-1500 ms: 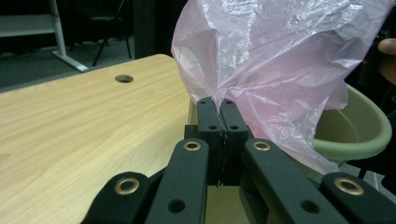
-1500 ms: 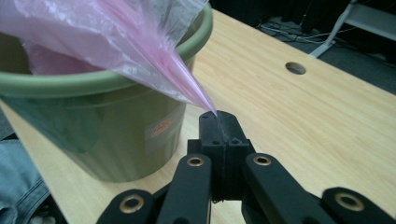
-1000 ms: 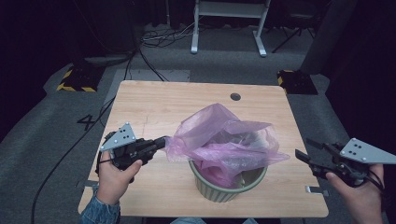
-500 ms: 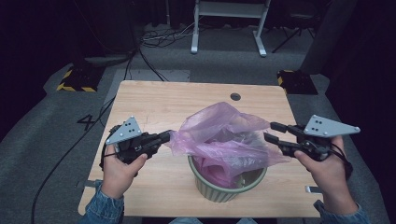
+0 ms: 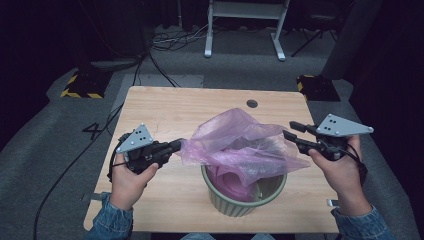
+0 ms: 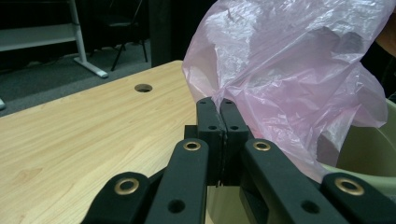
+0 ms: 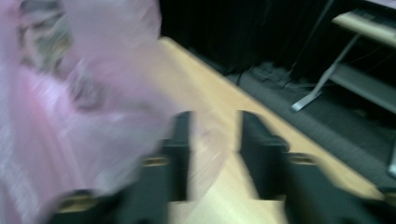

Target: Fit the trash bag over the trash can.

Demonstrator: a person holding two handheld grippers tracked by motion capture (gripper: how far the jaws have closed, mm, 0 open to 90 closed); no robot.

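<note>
A person at a wooden bench (image 5: 165, 107) works a thin pink plastic bag (image 5: 240, 145) into a ribbed green bin (image 5: 235, 202) that stands at the near edge, the bag's lower part already sunk inside the bin and its upper part billowing above the rim. The left gripper (image 5: 175, 146) has its fingers (image 6: 208, 116) pressed together on the bag's left edge, pulling the film out to the side of the bin. The right gripper (image 5: 292, 131), just off the bag's right side, has fingers (image 7: 180, 135) parted about halfway after just opening, with only a wisp of film between them and nothing clamped. The risks, as judged here: the right fingers may close on air or on a single loose fold and let the edge slip, leaving the bag lopsided; a strong sideways pull from the left could tear the flimsy film or drag it out of the bin; and a light bin so near the bench edge could tip or slide off. Beyond the bench lie floor cables (image 5: 170, 42) and a white metal frame (image 5: 245, 20)
</note>
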